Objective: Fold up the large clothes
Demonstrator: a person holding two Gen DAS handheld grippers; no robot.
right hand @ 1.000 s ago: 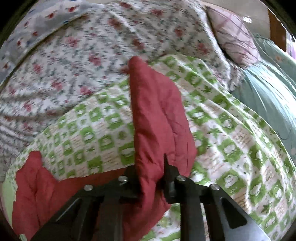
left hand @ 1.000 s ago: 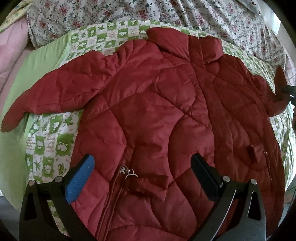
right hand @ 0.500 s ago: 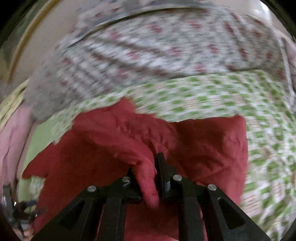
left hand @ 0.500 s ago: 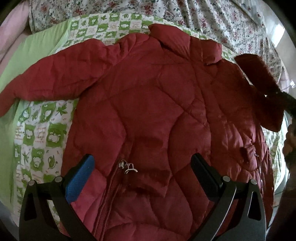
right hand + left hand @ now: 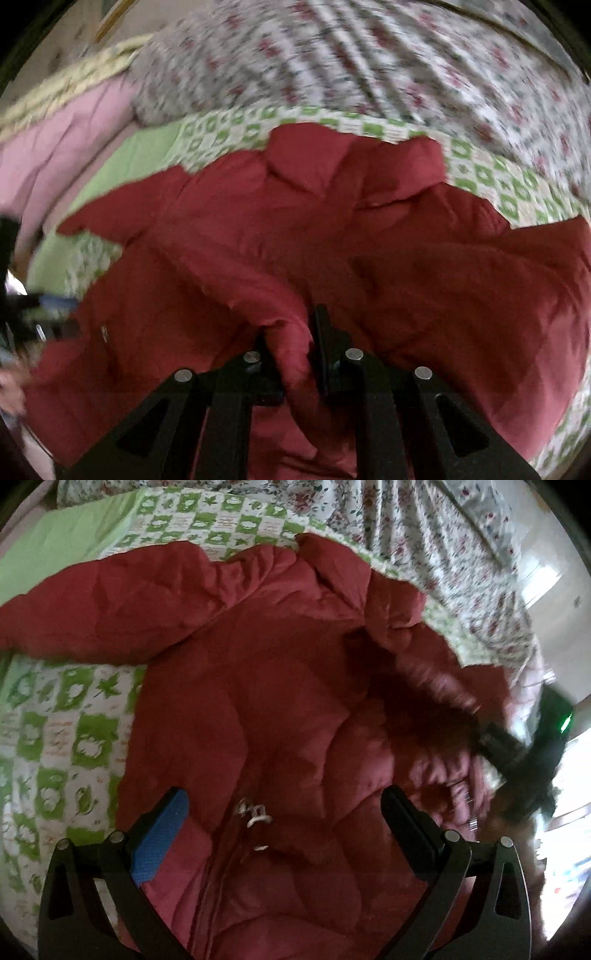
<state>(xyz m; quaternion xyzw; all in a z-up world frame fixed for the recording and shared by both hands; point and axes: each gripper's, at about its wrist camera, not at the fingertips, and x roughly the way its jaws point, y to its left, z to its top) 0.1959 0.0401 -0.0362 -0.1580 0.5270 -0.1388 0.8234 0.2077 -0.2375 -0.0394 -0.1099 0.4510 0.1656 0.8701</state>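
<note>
A red quilted jacket (image 5: pixel 258 701) lies front up on the bed, its left sleeve (image 5: pixel 92 609) spread out to the left. My left gripper (image 5: pixel 284 812) is open and empty just above the jacket's lower front, near the zipper pull (image 5: pixel 255 812). My right gripper (image 5: pixel 295 332) is shut on the end of the jacket's right sleeve (image 5: pixel 291 354) and holds it over the jacket's body (image 5: pixel 406 258). In the left wrist view the right gripper (image 5: pixel 495 738) shows blurred at the right with the sleeve (image 5: pixel 424 686) folded inward.
A green and white checked blanket (image 5: pixel 66 738) lies under the jacket. A floral quilt (image 5: pixel 369 66) is bunched at the back of the bed. A pink cover (image 5: pixel 55 147) lies at the far left.
My right gripper has carried the right sleeve from out on the blanket inward over the jacket's body. My left gripper has shifted slightly toward the jacket and stays open.
</note>
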